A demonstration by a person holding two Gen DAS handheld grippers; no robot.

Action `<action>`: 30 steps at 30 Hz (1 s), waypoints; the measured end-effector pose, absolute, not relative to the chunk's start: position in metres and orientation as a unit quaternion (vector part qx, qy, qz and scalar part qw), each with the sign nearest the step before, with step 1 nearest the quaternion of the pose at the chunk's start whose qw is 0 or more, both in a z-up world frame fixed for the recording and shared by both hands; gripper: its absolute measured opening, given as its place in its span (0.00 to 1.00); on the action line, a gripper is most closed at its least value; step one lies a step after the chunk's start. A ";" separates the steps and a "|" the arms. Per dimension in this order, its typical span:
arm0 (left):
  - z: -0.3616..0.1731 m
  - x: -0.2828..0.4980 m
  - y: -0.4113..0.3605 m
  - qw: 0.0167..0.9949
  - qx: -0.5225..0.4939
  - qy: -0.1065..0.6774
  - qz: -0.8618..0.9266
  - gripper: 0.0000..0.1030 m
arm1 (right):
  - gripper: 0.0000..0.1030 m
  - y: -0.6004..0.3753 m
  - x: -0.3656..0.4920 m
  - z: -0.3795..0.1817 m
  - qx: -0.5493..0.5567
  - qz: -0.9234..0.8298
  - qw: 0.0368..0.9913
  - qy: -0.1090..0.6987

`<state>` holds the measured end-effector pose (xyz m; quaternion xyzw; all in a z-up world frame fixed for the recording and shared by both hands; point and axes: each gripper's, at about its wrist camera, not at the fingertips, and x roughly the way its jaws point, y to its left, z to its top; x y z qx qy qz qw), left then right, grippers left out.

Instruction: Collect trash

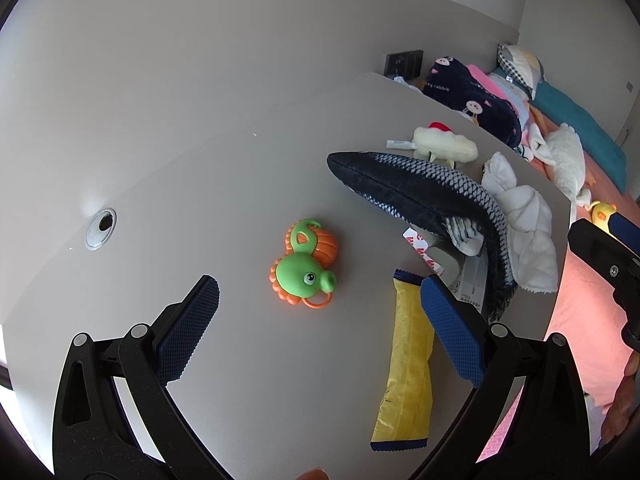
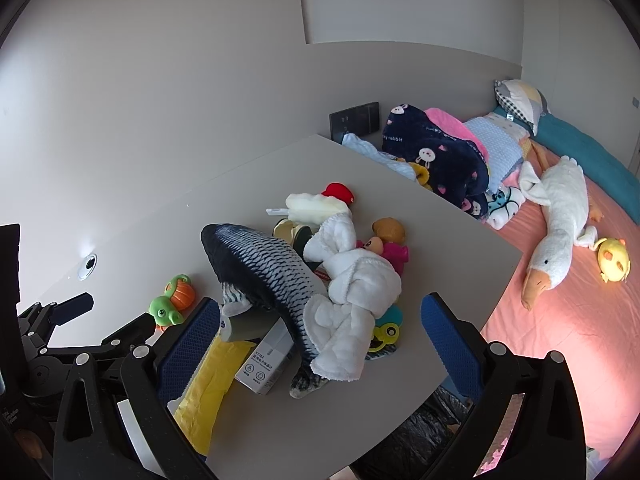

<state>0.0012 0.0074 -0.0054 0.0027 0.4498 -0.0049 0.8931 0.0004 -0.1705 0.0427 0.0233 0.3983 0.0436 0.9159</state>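
- Right now our left gripper (image 1: 320, 312) has its jaws wide apart, nothing between them, hovering over the grey table (image 1: 240, 184) near the green and orange bath toy (image 1: 306, 266).
- Right gripper (image 2: 320, 344) also spread open and empty, aimed at the toy pile.
- Trash, by our guess: yellow wrapper (image 1: 408, 364) lying flat at the table's near edge, just beside our left gripper's right pad; white carton (image 2: 266, 364) partly under the plush fish (image 2: 264, 272).
- Risk: wrapper is thin and flat, so pads may slide over it or push it off the edge.
- Risk: pulling the carton could drag the fish and white towel (image 2: 352, 292) off the table.
- Risk: grabbing a toy instead of trash, since the clutter overlaps.
- Writing: navy blanket (image 2: 436, 156) reads "rabbit"; carton code looks like "YT312", rest too small.
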 end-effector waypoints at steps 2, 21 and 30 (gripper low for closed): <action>-0.005 0.001 0.008 0.894 0.003 0.448 -0.004 0.95 | 0.97 -0.170 0.000 0.043 0.023 0.044 0.916 0.398; -0.007 0.003 0.010 0.889 -0.017 0.455 -0.034 0.95 | 0.97 -0.174 0.003 0.039 0.024 0.043 0.915 0.400; -0.012 0.009 0.022 0.890 -0.019 0.456 -0.001 0.95 | 0.97 -0.177 0.007 0.038 0.033 0.056 0.916 0.396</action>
